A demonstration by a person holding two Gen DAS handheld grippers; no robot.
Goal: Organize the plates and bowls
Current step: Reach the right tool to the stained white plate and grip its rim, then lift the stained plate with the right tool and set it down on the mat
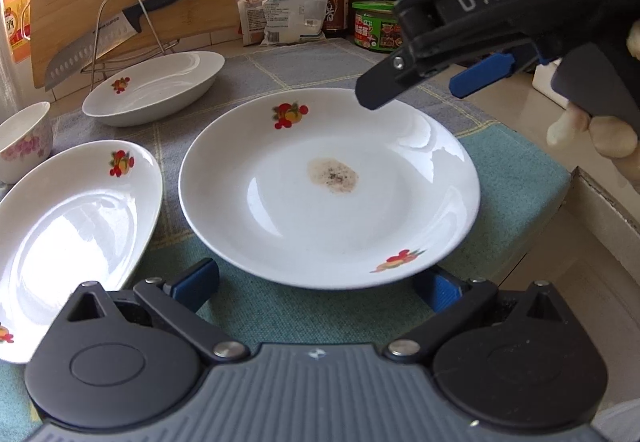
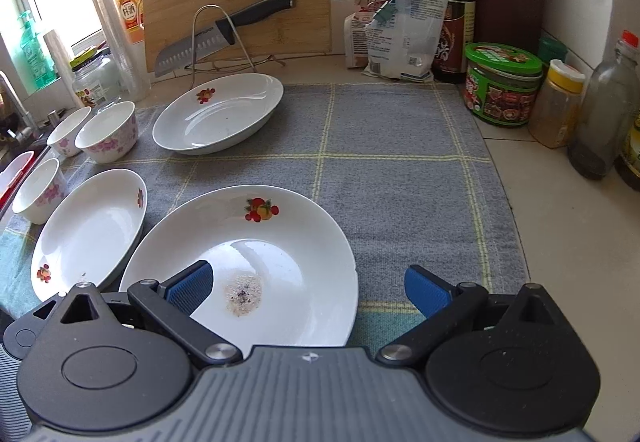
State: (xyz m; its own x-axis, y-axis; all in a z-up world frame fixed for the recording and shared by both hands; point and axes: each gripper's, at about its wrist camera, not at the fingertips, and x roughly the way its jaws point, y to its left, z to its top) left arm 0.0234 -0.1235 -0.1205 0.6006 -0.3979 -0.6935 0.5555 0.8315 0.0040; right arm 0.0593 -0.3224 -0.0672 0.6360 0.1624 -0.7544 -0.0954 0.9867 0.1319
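Nearest both cameras, the stained plate (image 1: 328, 186) lies flat on the grey checked cloth (image 2: 400, 170) over the tabletop (image 2: 560, 242), with the left hand-held gripper (image 1: 320, 290) spread wide at its near rim and gripping nothing. Just left of it sits a second plate (image 2: 90, 230), and a third (image 2: 218, 114) lies farther back by the knife (image 2: 208, 42) on its wire rack. Only the left view shows the right hand-held gripper (image 1: 424, 82) from outside (over the far rim, open and empty), while only the right view shows four floral bowls (image 2: 108, 132) and jars (image 2: 502, 84).
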